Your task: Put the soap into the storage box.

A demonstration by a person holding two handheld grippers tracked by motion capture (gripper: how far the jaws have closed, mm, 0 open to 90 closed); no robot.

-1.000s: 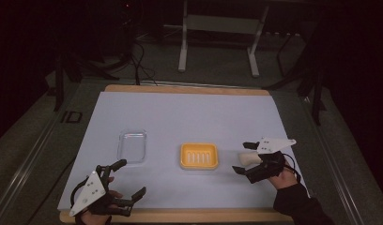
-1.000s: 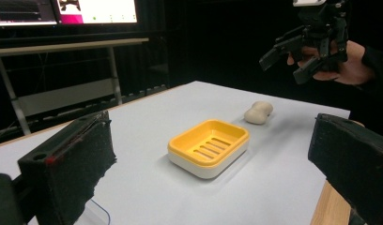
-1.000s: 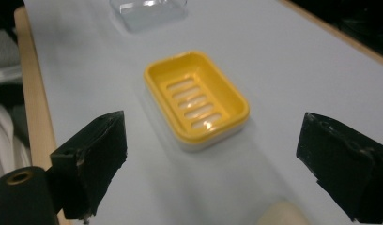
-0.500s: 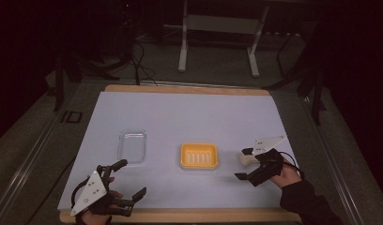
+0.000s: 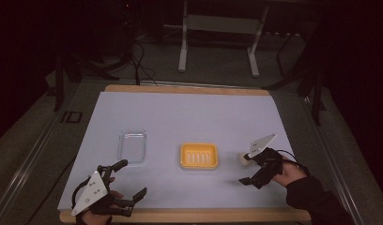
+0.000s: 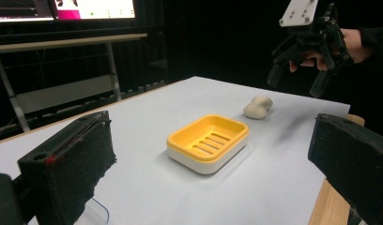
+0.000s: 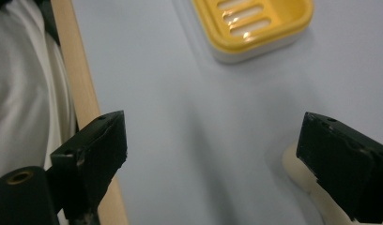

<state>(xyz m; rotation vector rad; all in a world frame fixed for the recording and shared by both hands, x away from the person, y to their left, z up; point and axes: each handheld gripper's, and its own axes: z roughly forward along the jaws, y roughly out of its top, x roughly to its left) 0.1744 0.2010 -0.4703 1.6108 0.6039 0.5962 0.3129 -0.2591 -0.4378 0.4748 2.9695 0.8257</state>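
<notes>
My right hand-held gripper (image 5: 253, 168) hangs wide open over the counter (image 5: 189, 112), the soap (image 6: 257, 107) just beside one jaw, apart from the yellow dish (image 5: 199, 156). My left hand-held gripper (image 5: 128, 180) gapes wide near the front edge, holding nothing

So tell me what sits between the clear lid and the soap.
The yellow dish sits between the lid and the soap, as the high view shows.
</notes>
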